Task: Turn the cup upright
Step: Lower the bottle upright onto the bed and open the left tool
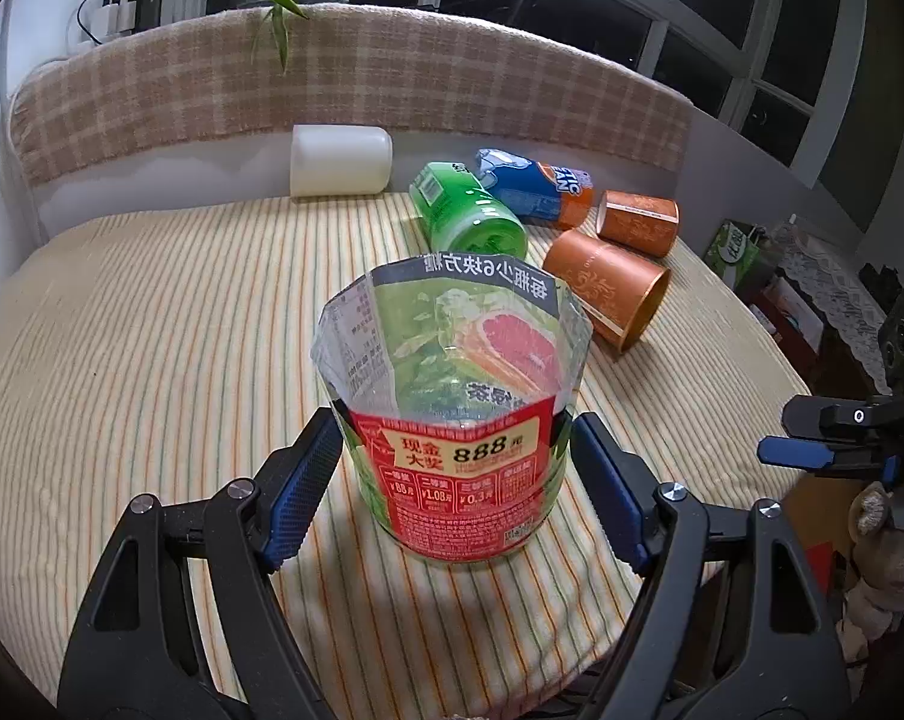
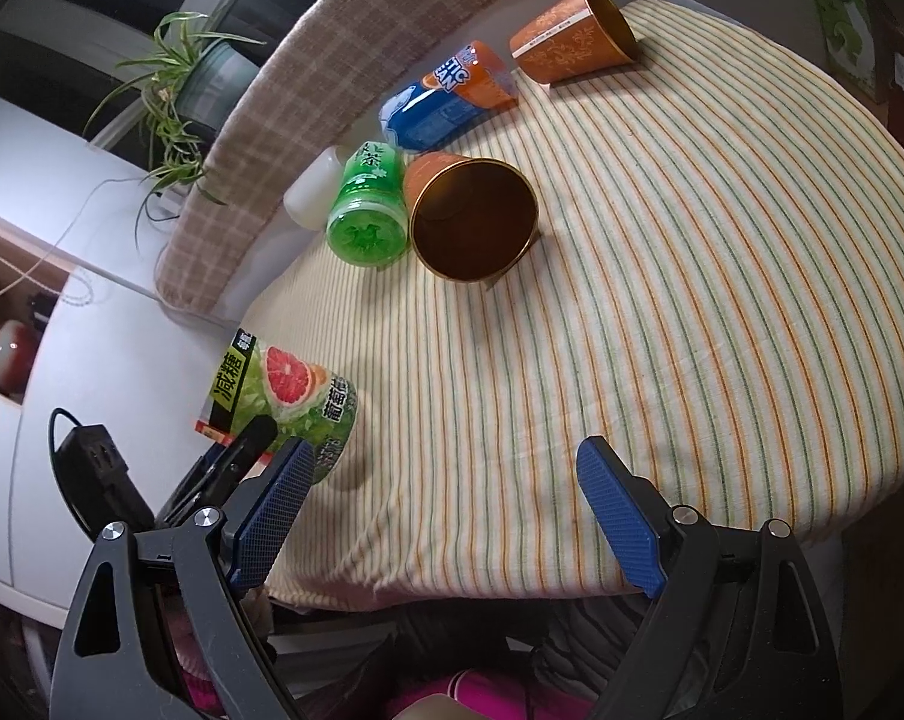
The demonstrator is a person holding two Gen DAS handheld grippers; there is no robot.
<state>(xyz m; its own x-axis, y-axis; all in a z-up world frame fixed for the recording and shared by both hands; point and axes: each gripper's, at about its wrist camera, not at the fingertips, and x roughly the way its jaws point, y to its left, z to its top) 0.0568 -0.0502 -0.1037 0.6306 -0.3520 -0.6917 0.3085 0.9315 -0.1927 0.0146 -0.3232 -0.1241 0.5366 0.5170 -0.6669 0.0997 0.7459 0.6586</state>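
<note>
A clear cut-bottle cup with a grapefruit label (image 1: 458, 420) stands upright on the striped cloth, open end up. My left gripper (image 1: 455, 480) is around its lower part, blue pads close to both sides with a thin gap showing. The cup also shows in the right wrist view (image 2: 284, 402) at the table's left edge, with the left gripper's finger beside it. My right gripper (image 2: 446, 516) is open and empty above the table's near edge. Two orange cups (image 1: 608, 294) (image 1: 638, 219), a green cup (image 1: 470, 219) and a blue-orange cup (image 1: 530, 186) lie on their sides.
A white jar (image 1: 339, 161) lies on its side at the back by the checked cushion (image 1: 332, 84). The round table (image 2: 692, 300) has a striped cloth. A potted plant (image 2: 176, 90) stands behind. The right gripper shows at the right in the left wrist view (image 1: 812, 450).
</note>
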